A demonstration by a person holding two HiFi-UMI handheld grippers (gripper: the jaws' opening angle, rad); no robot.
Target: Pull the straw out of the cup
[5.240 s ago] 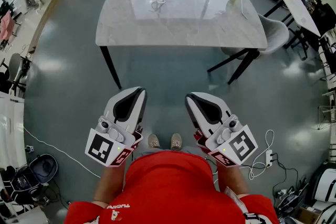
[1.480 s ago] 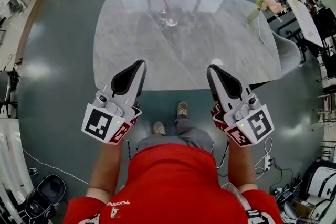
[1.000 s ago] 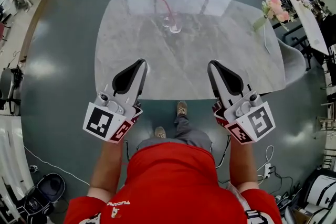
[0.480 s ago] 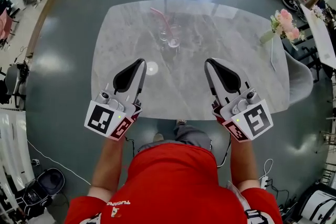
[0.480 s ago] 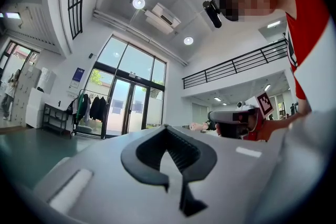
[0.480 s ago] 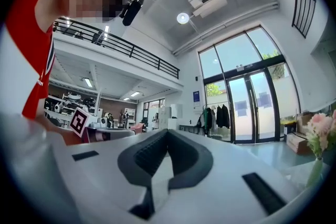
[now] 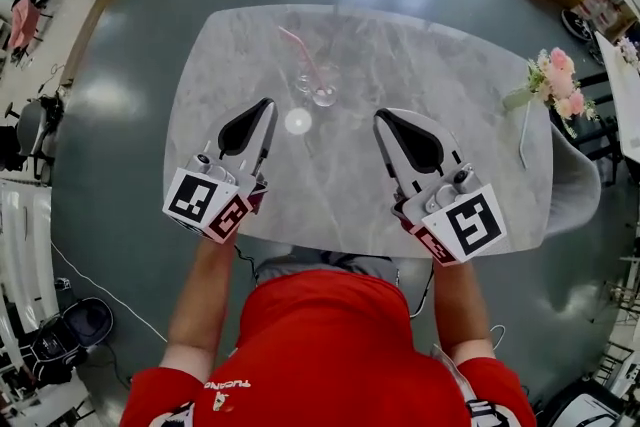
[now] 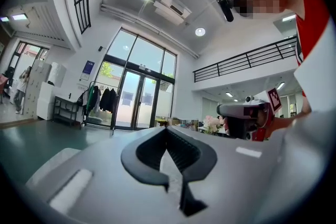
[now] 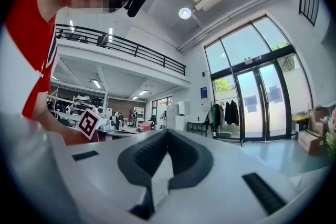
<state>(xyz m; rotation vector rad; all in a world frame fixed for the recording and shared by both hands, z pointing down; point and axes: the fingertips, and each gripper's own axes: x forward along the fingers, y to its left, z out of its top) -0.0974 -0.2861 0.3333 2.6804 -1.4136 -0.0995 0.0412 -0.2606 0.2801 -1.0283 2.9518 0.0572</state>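
Observation:
A clear glass cup (image 7: 322, 95) stands on the marble table (image 7: 340, 185), toward its far middle. A pink straw (image 7: 296, 53) leans out of it to the upper left. My left gripper (image 7: 268, 103) hovers over the table just left of and nearer than the cup, jaws shut and empty. My right gripper (image 7: 380, 115) is to the cup's right, also shut with nothing in it. Both gripper views look level across the room and neither shows the cup; the left gripper (image 8: 167, 129) and right gripper (image 9: 167, 131) show closed pads there.
A vase of pink flowers (image 7: 556, 81) stands at the table's right edge, with a grey chair (image 7: 582, 187) beyond it. A bright light reflection (image 7: 297, 121) lies on the tabletop near the cup. Boxes and furniture line the room's edges.
The person has walked up to the table. Both grippers, earlier over the floor in front of it, now hang over the tabletop near the cup. Both stayed shut.

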